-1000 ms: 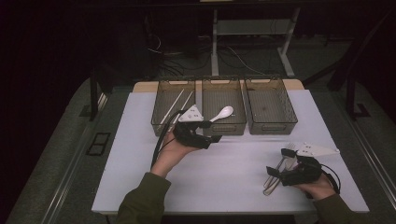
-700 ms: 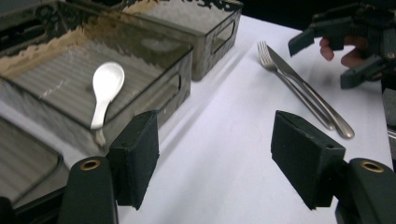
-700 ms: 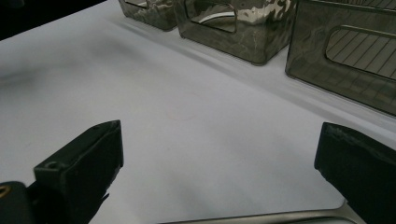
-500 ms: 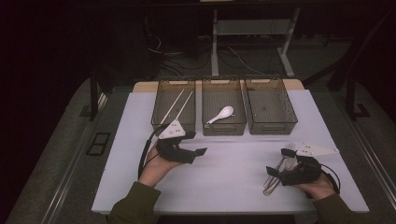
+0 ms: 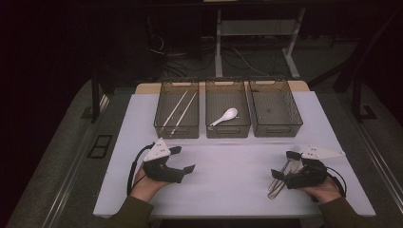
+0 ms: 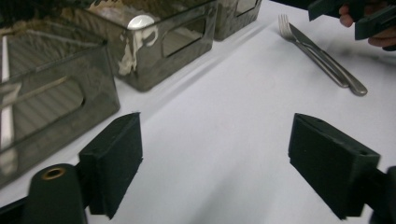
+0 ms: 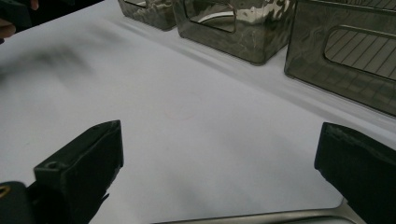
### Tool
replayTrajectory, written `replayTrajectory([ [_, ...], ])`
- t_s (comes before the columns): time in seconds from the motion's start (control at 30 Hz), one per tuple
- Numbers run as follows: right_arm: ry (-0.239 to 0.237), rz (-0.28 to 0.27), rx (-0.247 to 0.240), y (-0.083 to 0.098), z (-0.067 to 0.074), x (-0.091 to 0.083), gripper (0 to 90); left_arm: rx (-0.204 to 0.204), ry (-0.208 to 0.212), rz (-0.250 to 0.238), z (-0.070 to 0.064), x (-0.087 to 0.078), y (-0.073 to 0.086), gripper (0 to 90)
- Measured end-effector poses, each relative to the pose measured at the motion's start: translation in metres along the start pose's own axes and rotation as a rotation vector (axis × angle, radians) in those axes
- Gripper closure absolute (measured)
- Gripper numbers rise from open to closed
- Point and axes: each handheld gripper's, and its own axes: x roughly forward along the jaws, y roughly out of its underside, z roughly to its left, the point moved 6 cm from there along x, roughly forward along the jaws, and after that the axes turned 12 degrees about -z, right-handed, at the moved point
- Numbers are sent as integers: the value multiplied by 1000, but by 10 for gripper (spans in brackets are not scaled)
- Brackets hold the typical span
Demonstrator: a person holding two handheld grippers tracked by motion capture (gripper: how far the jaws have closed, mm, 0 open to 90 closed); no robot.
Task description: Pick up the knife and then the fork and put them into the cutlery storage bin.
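My left gripper [image 5: 184,159] hovers low over the near left of the white mat, open; its jaws have just been opening and nothing is between them. In the left gripper view the left gripper [image 6: 217,158] frames bare mat. A white spoon [image 5: 225,116] lies in the middle bin [image 5: 227,130]. Two chopsticks [image 5: 179,109] lie in the left bin [image 5: 177,132]. A metal fork and knife [image 5: 281,173] lie side by side at the near right, and my right gripper [image 5: 283,165] stands open over their handles. A metal handle [image 7: 261,216] shows below the right gripper [image 7: 219,172].
A third bin [image 5: 275,127] at the back right holds nothing that I can see. The three bins stand in a row along the far edge of the mat [image 5: 228,156]. In the left gripper view the fork and knife [image 6: 322,60] lie far right.
My left gripper has drawn back from the middle bin toward the near left of the table and sunk lower, and its jaws stand wider. The spoon stays in the bin. The right hand has not moved.
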Motion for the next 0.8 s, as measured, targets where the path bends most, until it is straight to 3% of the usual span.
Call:
replayTrajectory([
  [0.27,-4,2,-2,0,1,-1,14,-32,-25,23,-5,-9,16,47],
  [0.33,-5,3,-1,-1,2,-2,14,-49,-15,34,-7,-8,20,14],
  [0.6,2,35,-5,-2,0,-6,18,-41,-4,71,-12,-2,24,0],
  [0.7,6,37,3,-4,-3,-10,86,-38,-6,70,-12,-2,24,0],
  [0.73,4,39,4,-5,-4,-11,149,-36,-5,70,-12,-2,24,0],
  [0.8,9,46,14,-5,-5,-14,174,-35,-2,69,-12,-2,24,0],
])
